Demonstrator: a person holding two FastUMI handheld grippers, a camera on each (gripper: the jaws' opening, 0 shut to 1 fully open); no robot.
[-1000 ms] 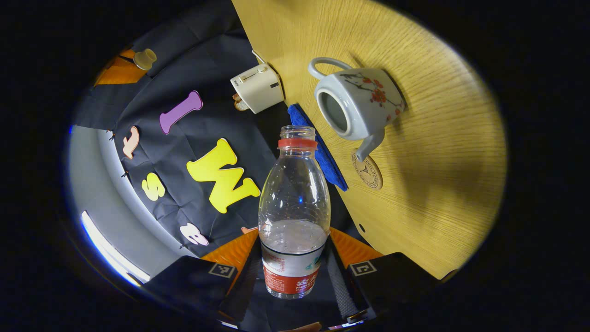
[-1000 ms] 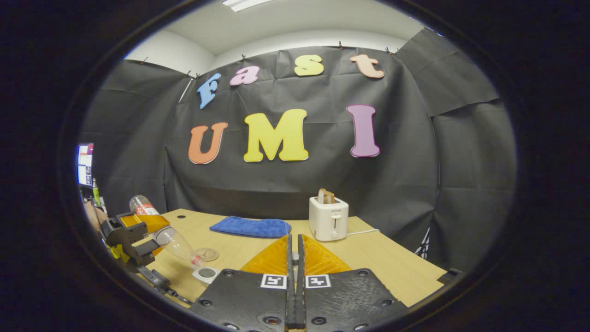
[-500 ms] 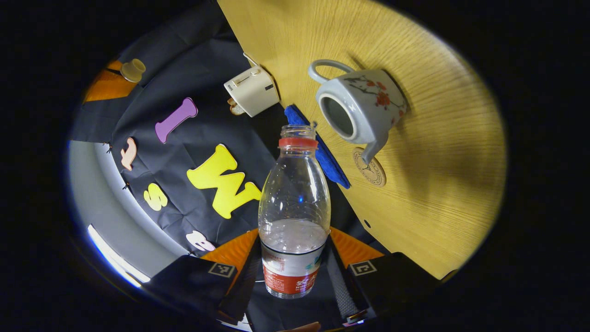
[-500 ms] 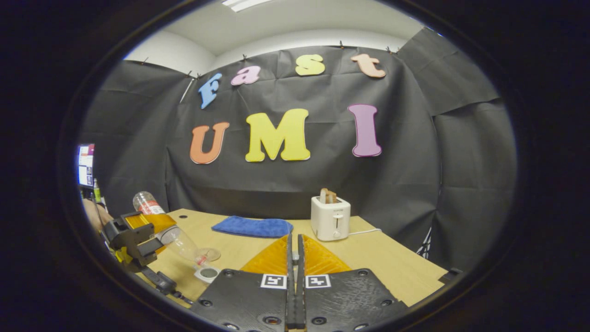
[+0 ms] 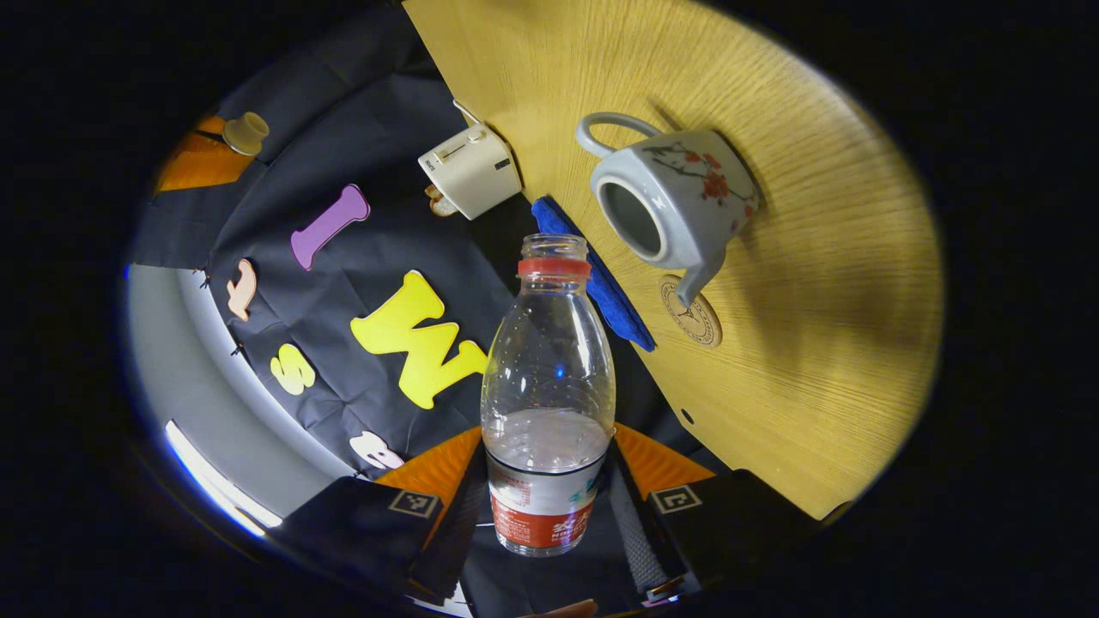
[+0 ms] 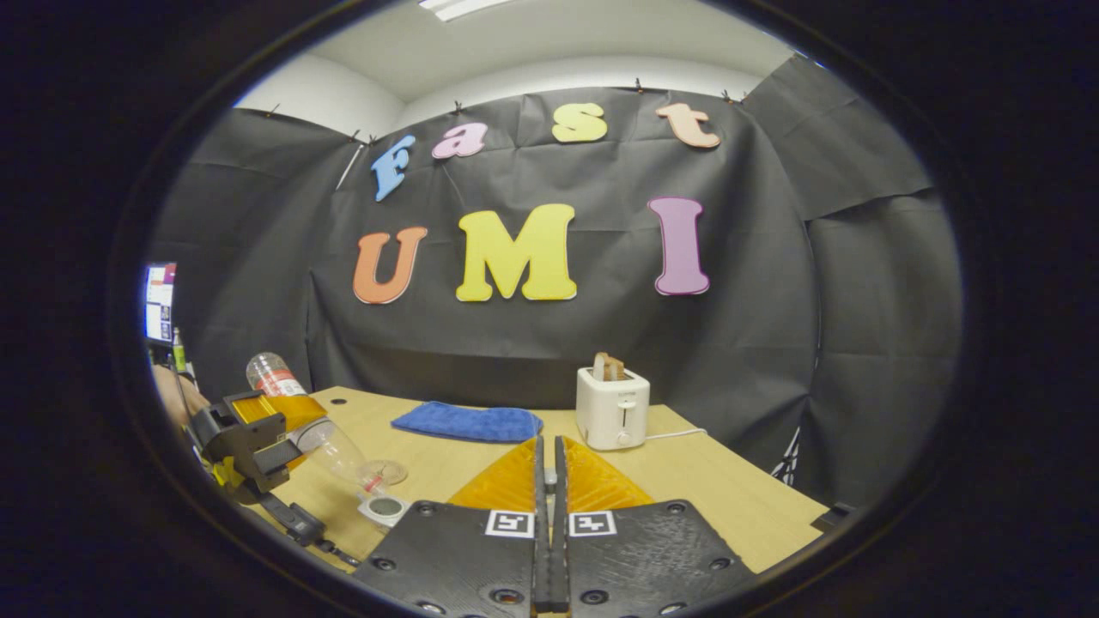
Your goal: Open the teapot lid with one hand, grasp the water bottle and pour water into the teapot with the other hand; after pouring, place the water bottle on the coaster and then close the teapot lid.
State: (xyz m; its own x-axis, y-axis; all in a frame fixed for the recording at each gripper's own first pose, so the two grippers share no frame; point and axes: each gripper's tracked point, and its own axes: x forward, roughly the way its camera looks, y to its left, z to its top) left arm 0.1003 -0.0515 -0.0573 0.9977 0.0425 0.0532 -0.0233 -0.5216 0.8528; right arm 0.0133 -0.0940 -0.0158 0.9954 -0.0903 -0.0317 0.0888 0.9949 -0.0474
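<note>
Bottle [image 5: 548,378] barely shifted, left tool [image 5: 549,506] gripping it, teapot [image 5: 674,206] lidless

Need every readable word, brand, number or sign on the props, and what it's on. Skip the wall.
Nothing on the props reads clearly.
bottle label: white print on red, too small to read.
coaster: ring and a central figure, lettering too blurred.
toaster: small dark mark on one side, unreadable.
square tags: coded patterns, no words.
screen: too small.

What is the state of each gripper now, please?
Left gripper: closed on the water bottle, tilted toward the teapot.
Right gripper: closed on the teapot lid.
</note>
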